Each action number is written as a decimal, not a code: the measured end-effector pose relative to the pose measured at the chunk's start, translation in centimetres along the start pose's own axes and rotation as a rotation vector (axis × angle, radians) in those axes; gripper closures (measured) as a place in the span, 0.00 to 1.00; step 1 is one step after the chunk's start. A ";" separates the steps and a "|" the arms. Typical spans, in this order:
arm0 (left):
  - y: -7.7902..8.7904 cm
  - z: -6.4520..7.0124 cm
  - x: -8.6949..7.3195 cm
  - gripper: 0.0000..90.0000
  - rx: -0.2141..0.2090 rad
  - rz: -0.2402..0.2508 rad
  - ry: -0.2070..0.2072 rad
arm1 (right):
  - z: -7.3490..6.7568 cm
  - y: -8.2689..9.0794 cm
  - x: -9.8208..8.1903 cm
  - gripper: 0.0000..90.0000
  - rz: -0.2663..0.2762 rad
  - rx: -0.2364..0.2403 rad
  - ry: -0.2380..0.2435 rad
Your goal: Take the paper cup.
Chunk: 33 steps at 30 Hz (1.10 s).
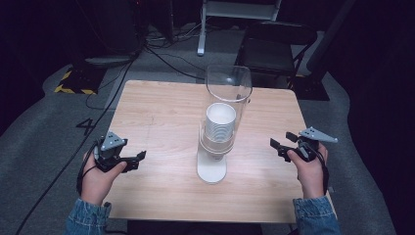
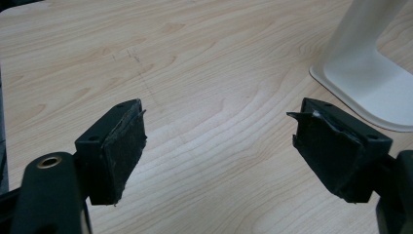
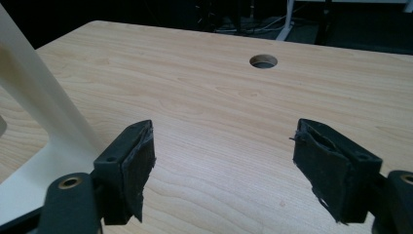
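Cup dispenser (image 1: 218, 132) stands upright at bench (image 1: 161, 107) centre, long axis vertical, paper cups (image 1: 220, 120) stacked inside the clear tube. Left hand-held gripper (image 1: 139, 159) at 8 o'clock, right hand-held gripper (image 1: 280, 146) at 4 o'clock; both with jaws apart, empty, about equally near.

Left hand-held gripper (image 1: 139, 160) and right hand-held gripper (image 1: 280, 145) were both held low, well apart, jaws spread wide with nothing between them, pointing inward.
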<state>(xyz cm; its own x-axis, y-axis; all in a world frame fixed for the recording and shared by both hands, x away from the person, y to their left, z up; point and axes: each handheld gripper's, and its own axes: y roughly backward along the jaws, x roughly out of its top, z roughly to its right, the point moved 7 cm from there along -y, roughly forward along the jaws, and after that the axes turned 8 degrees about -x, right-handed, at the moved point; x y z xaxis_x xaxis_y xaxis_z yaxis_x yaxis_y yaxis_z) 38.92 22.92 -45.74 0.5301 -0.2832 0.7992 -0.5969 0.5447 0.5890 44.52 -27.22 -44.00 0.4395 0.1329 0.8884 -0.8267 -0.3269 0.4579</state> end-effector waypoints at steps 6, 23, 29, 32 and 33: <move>-0.3 0.2 0.3 0.21 -0.010 0.001 -0.001 | -0.8 0.6 0.5 0.21 0.038 0.037 0.008; -0.7 0.5 0.0 0.21 -0.032 -0.011 0.005 | -6.3 1.3 1.2 0.20 0.007 0.172 0.126; -0.7 0.4 0.0 0.21 -0.031 -0.013 0.003 | -10.6 1.1 1.2 0.18 0.012 0.295 0.170; -0.8 0.5 -0.1 0.21 -0.032 -0.017 0.006 | -12.5 0.7 1.0 0.17 0.010 0.345 0.194; -0.8 0.5 -0.1 0.21 -0.032 -0.017 0.006 | -13.1 0.6 0.9 0.18 0.011 0.360 0.196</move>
<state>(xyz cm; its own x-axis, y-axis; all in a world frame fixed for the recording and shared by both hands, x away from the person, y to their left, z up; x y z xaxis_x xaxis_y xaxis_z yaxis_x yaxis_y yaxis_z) 39.07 22.15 -46.25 0.5434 -0.2879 0.7885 -0.5682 0.5652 0.5980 39.82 -15.02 -42.51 0.3274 0.2920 0.8986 -0.6401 -0.6310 0.4383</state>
